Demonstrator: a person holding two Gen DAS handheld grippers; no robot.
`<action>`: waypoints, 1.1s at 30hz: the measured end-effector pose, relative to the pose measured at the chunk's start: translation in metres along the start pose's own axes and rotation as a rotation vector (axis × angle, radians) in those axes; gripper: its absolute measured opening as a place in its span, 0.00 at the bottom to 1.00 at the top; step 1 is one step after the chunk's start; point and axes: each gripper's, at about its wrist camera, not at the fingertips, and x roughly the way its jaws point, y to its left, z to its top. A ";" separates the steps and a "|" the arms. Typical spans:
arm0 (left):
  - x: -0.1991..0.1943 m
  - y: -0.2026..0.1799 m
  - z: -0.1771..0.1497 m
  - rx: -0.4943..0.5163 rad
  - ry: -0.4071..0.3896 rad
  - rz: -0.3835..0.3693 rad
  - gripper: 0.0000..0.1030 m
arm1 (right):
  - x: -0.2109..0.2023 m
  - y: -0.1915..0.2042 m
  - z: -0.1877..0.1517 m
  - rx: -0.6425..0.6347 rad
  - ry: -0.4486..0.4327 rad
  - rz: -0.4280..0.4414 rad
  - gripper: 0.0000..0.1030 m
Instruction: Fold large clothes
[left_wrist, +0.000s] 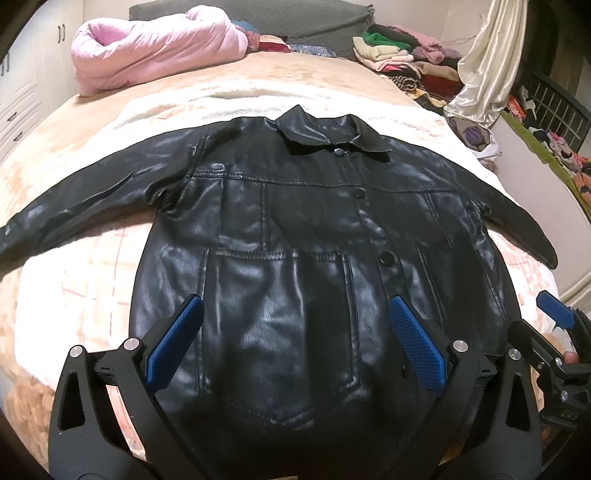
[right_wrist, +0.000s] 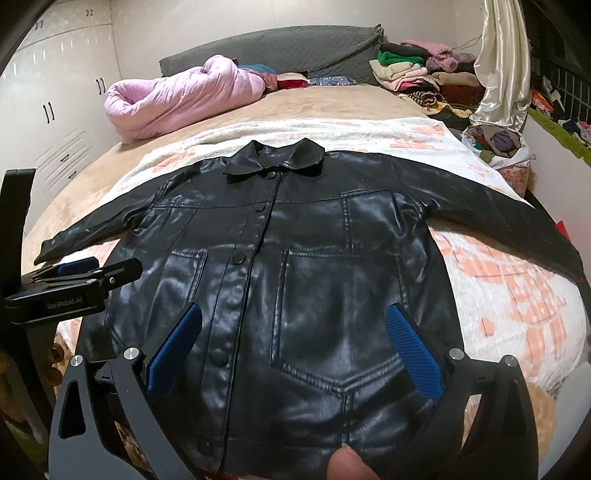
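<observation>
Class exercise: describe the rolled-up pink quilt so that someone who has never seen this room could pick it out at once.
Start at the wide bed with the grey padded headboard. At its head, on the wardrobe side, lies the puffy pale pink quilt, rolled into a fat bundle. The heap of folded clothes opposite is multicoloured; the black leather jacket lies flat.

A home bedroom: a wide bed (right_wrist: 122, 173) with a grey padded headboard (right_wrist: 280, 48) lies ahead of the gripper, a rolled pink quilt (right_wrist: 177, 96) far ahead to the left, white wardrobe doors (right_wrist: 55, 92) further left, piled clothes (right_wrist: 417, 74) ahead right.
</observation>
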 end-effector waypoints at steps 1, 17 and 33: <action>0.002 0.000 0.003 0.001 0.001 -0.002 0.91 | 0.002 0.000 0.004 0.000 -0.001 -0.001 0.96; 0.031 -0.004 0.058 -0.016 -0.008 0.029 0.91 | 0.028 -0.016 0.060 0.004 -0.023 -0.053 0.96; 0.078 -0.044 0.084 0.019 0.062 0.009 0.91 | 0.066 -0.084 0.088 0.110 0.001 -0.183 0.96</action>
